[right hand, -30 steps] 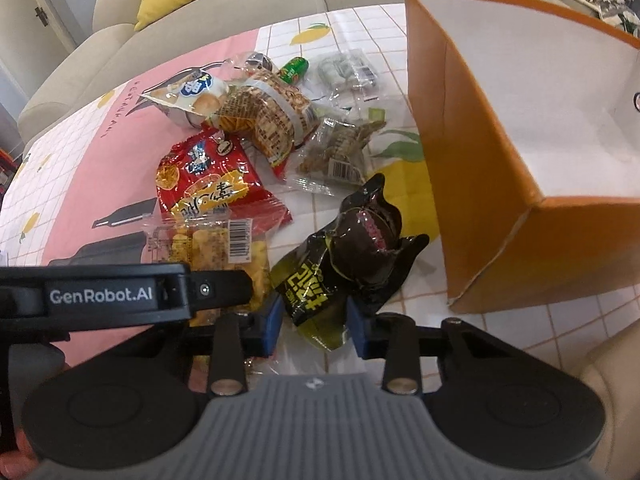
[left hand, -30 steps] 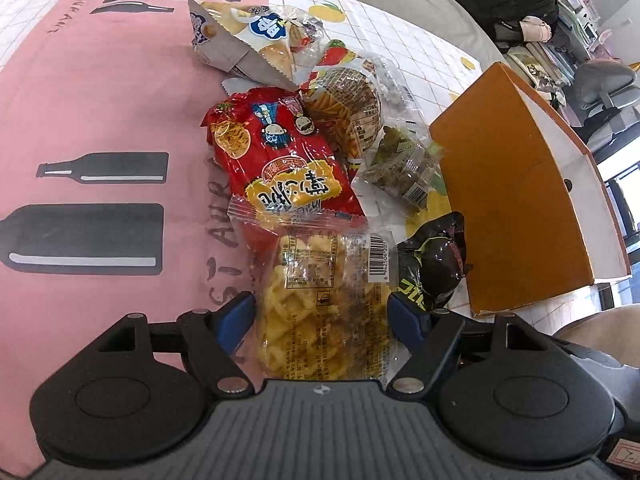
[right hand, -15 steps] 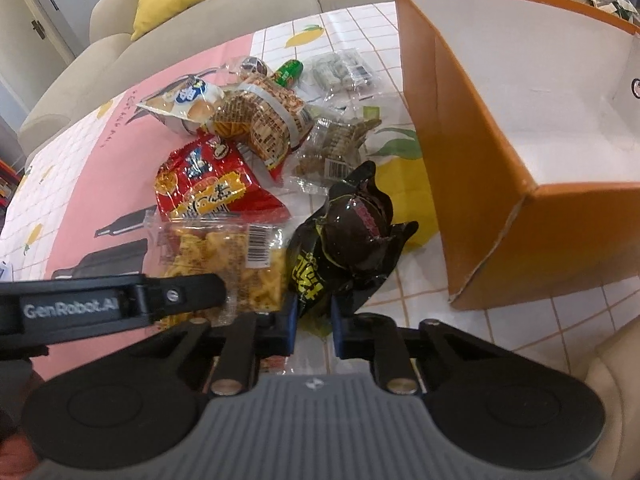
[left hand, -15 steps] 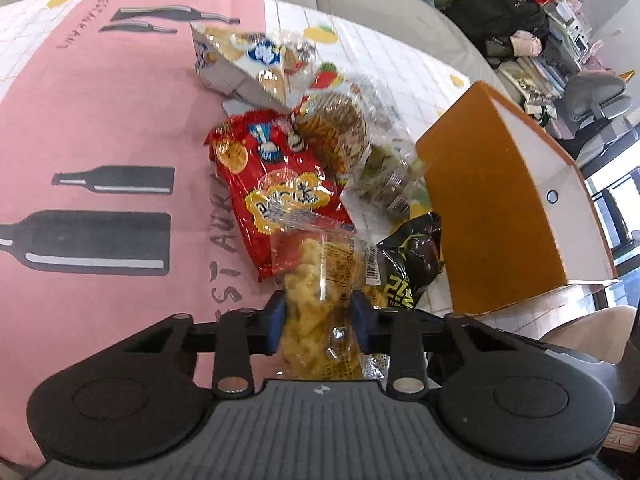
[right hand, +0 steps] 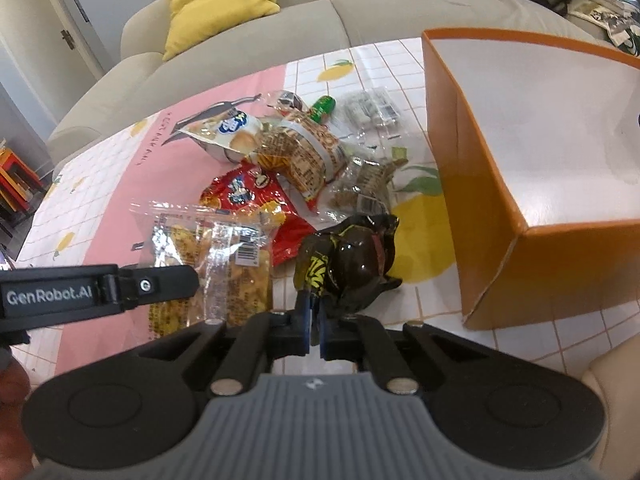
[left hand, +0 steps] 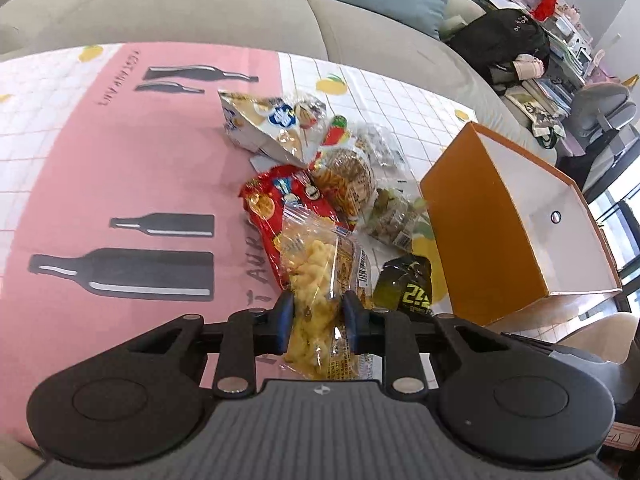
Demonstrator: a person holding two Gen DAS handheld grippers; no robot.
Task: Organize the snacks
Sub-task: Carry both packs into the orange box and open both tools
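Slip risk: left gripper jaws squeeze clear crinkly bag of yellow puffs, lifted over red packet; right gripper jaws nearly shut, pinching only edge of glossy dark-brown wrapper beside orange cardboard box on surface; thin film may tear loose mid-carry

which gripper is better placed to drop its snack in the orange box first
Right, probably. The right gripper is shut on the dark packet, which sits next to the orange box. The left gripper holds the yellow snack bag farther from the box, beyond the dark packet.
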